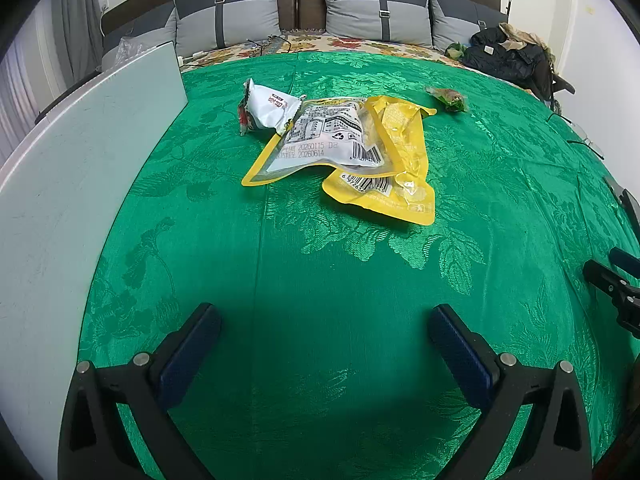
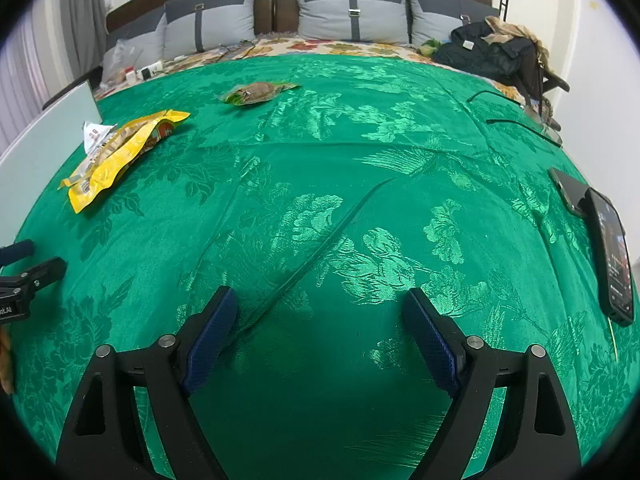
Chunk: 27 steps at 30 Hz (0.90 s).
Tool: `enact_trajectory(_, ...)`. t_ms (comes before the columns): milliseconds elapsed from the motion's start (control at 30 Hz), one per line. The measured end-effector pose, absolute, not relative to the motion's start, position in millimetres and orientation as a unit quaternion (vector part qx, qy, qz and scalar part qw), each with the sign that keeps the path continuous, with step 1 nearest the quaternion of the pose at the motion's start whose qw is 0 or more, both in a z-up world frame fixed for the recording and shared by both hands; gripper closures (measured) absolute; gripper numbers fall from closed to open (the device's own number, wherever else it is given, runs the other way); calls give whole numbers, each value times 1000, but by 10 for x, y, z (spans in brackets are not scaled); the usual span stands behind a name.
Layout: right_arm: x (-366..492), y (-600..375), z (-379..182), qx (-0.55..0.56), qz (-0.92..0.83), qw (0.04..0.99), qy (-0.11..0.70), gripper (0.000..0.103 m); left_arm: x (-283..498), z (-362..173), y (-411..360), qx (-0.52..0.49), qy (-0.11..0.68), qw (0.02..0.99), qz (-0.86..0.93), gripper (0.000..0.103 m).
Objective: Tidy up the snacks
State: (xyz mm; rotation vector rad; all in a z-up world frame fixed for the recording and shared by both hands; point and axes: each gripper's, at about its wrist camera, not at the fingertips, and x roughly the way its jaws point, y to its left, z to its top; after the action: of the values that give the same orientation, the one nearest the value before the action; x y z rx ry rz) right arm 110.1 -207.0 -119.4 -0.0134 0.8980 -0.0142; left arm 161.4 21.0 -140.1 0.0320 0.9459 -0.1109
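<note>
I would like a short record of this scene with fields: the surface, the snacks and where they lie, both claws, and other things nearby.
surface: green floral cloth over a bed
snack pile: white packet, printed pouch and yellow pouch, overlapping
separate snack: green packet, lying alone farther back
left claw: open, empty, above bare cloth
right claw: open, empty
other things: phone at the right edge; white board at the left; dark jacket by the pillows

Left tool point(image 1: 324, 320) and right tool point(image 2: 320, 304) both gape wide, empty, angled downward.
</note>
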Motion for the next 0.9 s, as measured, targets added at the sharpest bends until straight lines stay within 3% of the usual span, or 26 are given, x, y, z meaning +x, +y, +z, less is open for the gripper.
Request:
enact_trajectory(667, 1102, -2071, -1192, -6, -7, 901, 434, 15, 1632, -1388, 215, 20, 471, 880, -61, 0)
enact_trajectory(900, 1102, -2072, -1192, -6, -7, 901, 434, 15, 1869, -1095, 450, -45, 477, 874, -78, 0)
